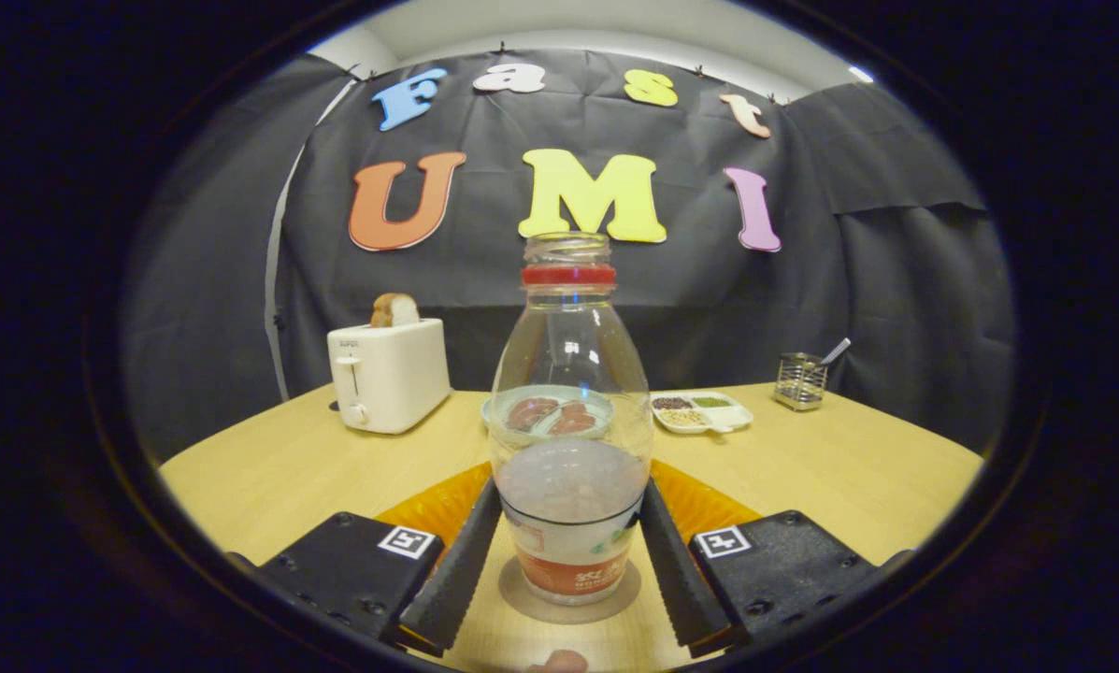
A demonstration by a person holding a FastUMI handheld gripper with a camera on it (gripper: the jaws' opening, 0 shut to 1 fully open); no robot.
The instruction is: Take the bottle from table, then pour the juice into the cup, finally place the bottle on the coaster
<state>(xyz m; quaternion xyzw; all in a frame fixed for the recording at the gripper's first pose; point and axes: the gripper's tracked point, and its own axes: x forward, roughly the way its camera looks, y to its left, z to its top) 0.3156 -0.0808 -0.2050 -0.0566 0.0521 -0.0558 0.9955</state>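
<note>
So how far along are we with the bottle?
Near the end, it seems. The bottle, uncapped and about a third full, stands upright on the round coaster. The gripper has both fingers pressed on its sides. Left to do: open and back away. Whether the pour happened I cannot tell.

Coaster (531, 603) edge under bottle (570, 411) — orange mat (433, 509) (half-hidden) behind tool (568, 570)
</note>
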